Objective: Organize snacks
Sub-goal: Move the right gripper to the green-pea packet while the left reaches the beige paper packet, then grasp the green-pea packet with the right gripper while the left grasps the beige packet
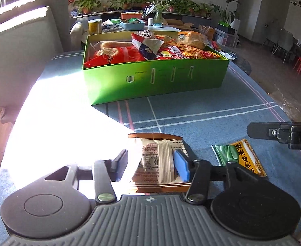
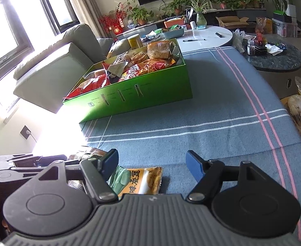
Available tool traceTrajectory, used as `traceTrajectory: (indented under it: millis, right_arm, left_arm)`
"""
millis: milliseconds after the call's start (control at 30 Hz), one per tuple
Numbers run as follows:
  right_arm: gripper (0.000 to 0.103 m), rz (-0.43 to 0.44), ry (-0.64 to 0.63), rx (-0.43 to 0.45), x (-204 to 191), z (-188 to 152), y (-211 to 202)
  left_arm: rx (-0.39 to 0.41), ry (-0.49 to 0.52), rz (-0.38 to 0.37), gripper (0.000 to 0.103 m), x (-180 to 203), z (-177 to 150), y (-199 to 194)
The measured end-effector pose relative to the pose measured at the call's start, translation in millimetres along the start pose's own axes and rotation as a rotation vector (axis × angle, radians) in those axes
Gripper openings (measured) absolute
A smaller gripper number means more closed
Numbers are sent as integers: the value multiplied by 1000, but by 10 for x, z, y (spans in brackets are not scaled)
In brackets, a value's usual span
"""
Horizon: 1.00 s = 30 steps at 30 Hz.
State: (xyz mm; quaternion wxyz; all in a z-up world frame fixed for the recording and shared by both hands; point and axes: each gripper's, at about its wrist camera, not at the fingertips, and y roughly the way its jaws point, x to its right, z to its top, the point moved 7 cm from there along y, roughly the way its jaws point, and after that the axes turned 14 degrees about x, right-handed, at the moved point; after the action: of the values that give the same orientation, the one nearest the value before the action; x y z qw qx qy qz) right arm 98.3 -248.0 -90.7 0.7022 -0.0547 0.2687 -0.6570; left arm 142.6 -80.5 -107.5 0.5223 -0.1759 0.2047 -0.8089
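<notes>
Beige printed snack packet (image 1: pixel 158 162) between left tongs (image 1: pixel 150 165), brown-edged

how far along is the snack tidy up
Mostly done: the green box is already piled with snacks. In hand: the left gripper is around a beige packet, with its blue pad at the packet's side. Left: a yellow-green packet lies on the cloth between the right gripper's open fingers.
</notes>
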Motion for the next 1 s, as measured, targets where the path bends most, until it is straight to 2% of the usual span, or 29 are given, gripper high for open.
traceTrajectory:
  millis: [33,67,300,367,433,533,667,767,867,1000]
  right_arm:
    - [82,1,-10,-4,-21,-12,-2]
    - [82,3,-23,-8,-48,-30,-8]
    - [83,7,-108,-38,-210,-178,-51]
    - [83,-4,-128,-47,-221,-216,-54]
    - [83,-8,-135,-55,-227,-255,-59]
    - [83,-2,-129,-67,-236,-300,-75]
    - [84,5,-137,-87,-277,-380,-77]
    - [84,10,-142,-107,-323,-446,-42]
    - [88,4,-152,-105,-369,-474,-17]
    - [89,9,-154,-100,-439,-486,19]
  left_arm:
    - [4,2,9,64,0,3,-3]
    - [8,5,13,65,1,1,3]
    - [-6,13,-12,67,84,-32,101]
    - [-6,12,-27,63,103,-33,126]
    - [-7,-2,-55,49,126,-43,121]
    - [-10,-22,-68,44,122,-32,112]
    - [-1,-21,-47,42,84,-13,71]
    - [-4,-48,-14,47,-8,-10,40]
    - [15,-73,25,59,-121,23,-10]
    - [44,-94,52,61,-223,86,-90]
